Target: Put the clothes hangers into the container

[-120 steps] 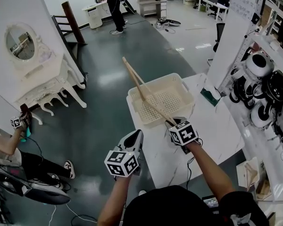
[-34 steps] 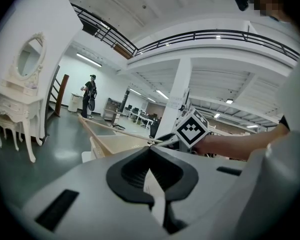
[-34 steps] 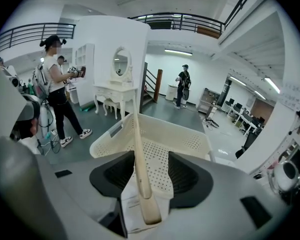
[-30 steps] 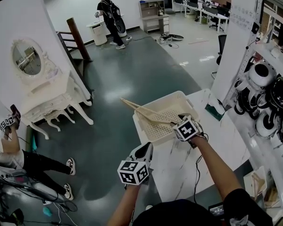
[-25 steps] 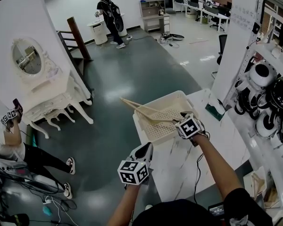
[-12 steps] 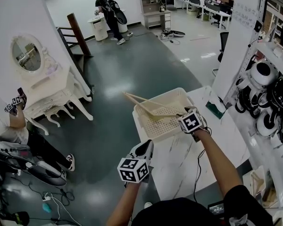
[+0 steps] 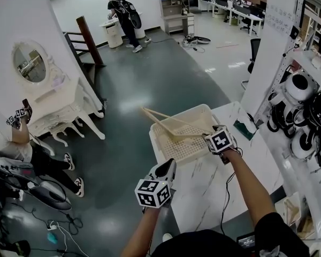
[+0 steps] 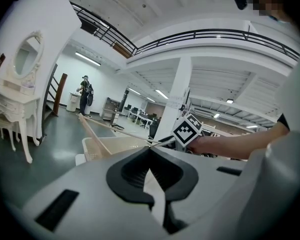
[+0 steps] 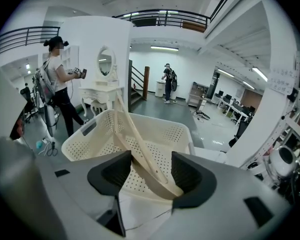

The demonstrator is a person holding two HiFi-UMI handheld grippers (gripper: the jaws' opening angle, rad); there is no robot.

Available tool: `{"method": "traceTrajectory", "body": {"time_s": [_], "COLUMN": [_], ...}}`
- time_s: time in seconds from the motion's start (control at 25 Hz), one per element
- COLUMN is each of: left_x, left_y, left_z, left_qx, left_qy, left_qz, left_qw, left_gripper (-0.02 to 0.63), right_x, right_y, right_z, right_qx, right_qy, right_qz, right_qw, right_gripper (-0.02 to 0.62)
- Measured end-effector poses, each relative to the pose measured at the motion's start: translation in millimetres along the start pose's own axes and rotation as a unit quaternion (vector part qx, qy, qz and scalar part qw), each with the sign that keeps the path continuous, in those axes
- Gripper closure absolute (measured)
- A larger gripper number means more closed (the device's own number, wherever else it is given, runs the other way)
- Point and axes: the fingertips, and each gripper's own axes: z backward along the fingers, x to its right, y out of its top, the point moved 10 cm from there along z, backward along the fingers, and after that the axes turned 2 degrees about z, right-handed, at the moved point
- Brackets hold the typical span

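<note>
Head view is showing the white table (image 7: 203,183) bearing the cream container (image 7: 159,155), the pale clothes hanger (image 7: 161,121) slanting out over its rim with its near end between the fingers of the right gripper (image 7: 206,135), just now opening apart, while those of the left gripper (image 7: 170,164) are sitting together, empty.

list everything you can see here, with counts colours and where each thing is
cream perforated plastic basket: 1, cream, on the table
beige clothes hanger: 1, beige, in the basket, one end over its rim
white marble table: 1, white, lower right
white dressing table with oval mirror: 1, white, left
other people: 2, dark trousers, far back and left edge
left gripper: 1, grey, shut, empty
right gripper: 1, grey, jaws just opened further, hanger between them
</note>
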Motion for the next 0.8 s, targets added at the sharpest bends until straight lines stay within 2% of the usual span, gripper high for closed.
{"method": "traceTrajectory", "body": {"time_s": [0.52, 0.8], "left_x": [-7, -9], "left_y": [-3, -8], "left_z": [-27, -36], "left_qx": [-0.014, -0.016], "left_qy": [-0.003, -0.016], "left_qz": [0.01, 0.017], "left_qw": [0.9998, 0.9996], "left_gripper": [0.601, 0.603], "right_x": [18, 26], "right_y": [-13, -24], "right_z": [-18, -24], "right_qx": [-0.001, -0.007], "right_qy": [0.03, 0.031], "right_qz": [-0.031, -0.035], "right_qw": [0.999, 0.999], "right_gripper": [0.339, 0.323]}}
